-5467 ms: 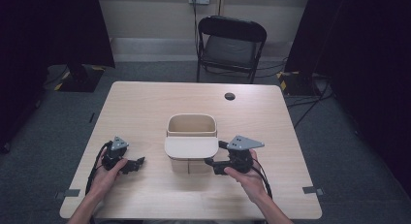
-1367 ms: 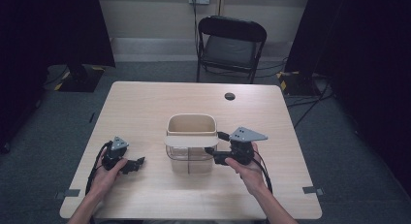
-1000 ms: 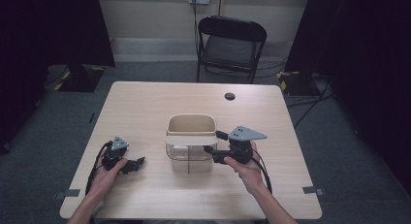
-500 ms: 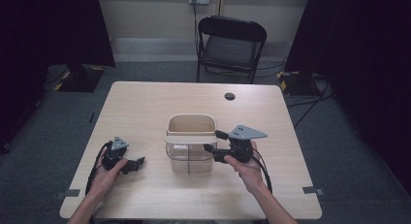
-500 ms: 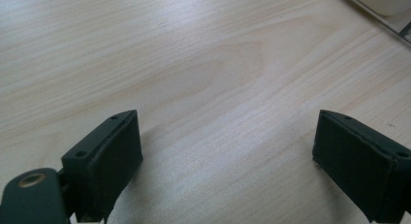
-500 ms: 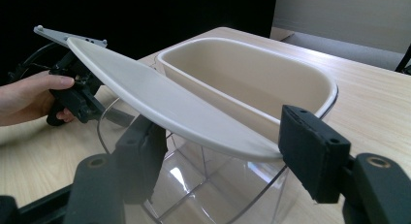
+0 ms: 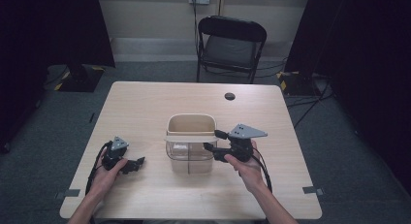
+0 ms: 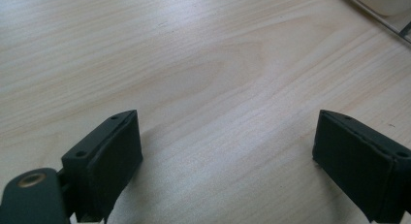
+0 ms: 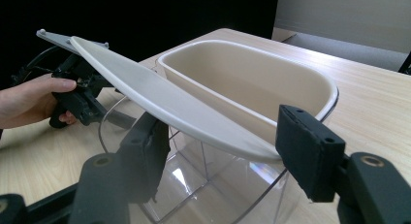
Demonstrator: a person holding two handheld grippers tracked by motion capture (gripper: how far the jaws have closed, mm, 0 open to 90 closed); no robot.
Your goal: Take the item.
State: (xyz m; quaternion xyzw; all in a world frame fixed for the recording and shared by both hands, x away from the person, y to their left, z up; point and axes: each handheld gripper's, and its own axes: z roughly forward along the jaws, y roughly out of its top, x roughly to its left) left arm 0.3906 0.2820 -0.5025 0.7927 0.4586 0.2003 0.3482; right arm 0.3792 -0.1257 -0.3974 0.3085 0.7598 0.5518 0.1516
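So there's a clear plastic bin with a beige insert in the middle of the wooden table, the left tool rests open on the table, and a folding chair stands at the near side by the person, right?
Not quite. The black folding chair stands beyond the far side of the light wooden table, opposite the person, as the high view shows. The clear plastic bin with the beige insert does sit mid-table, and the left tool rests open on the wood.

A recording lab: black curtains, taped floor cables, lone folding chair.
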